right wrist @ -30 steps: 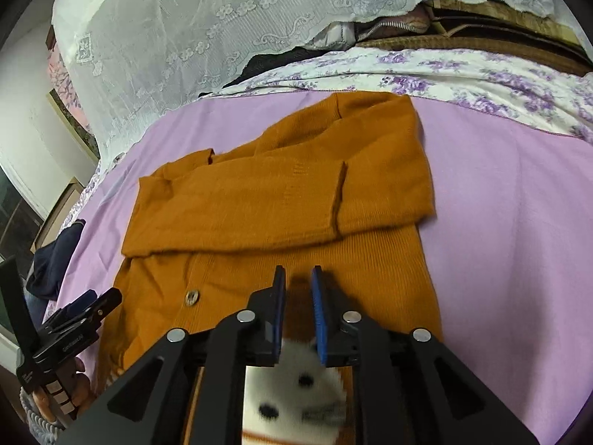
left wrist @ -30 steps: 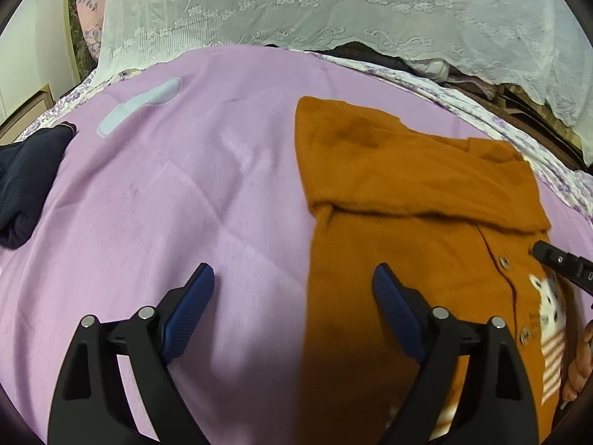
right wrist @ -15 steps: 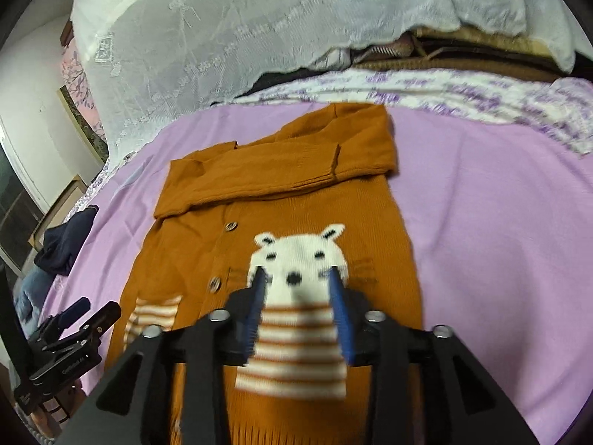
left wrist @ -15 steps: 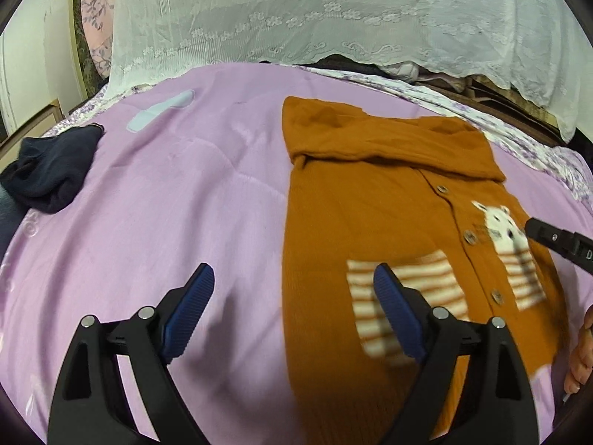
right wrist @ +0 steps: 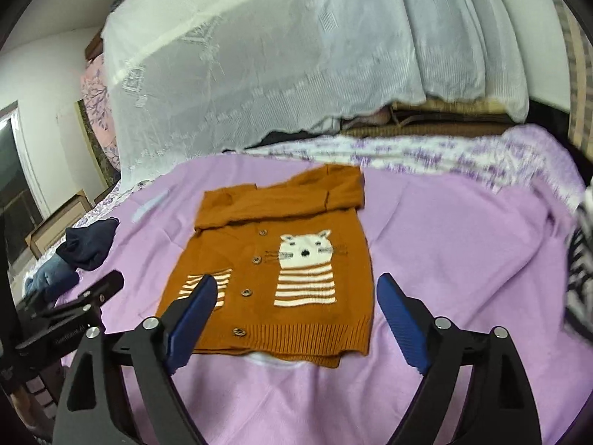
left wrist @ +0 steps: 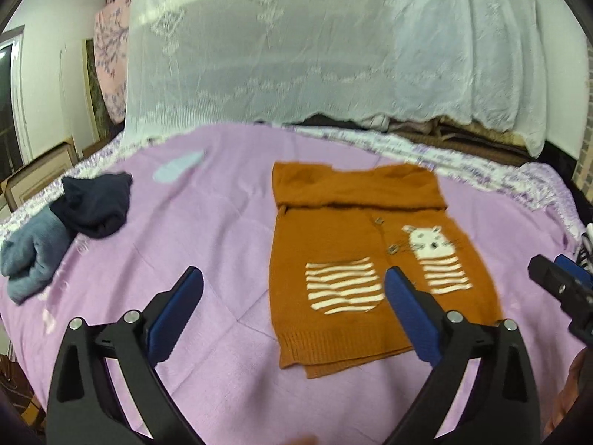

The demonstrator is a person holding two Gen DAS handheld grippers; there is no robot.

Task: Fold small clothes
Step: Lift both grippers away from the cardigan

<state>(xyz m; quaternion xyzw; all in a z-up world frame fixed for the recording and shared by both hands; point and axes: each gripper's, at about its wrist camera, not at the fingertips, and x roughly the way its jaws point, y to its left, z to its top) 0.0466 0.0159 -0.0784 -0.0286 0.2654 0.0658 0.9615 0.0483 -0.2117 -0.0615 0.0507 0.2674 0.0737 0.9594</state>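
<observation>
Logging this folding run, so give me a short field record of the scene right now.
surface: purple blanket
garment: orange cardigan, lying flat, sleeves folded across the top, cat design face up
left tongs: jaws opening, nothing between them
right tongs: jaws opening, nothing between them
other clothes: dark navy bundle, grey-blue bundle, apart from the cardigan

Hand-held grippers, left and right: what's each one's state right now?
Left hand-held gripper: jaws opening, holding nothing.
Right hand-held gripper: jaws opening, nothing between them; orange cardigan lies free.
</observation>
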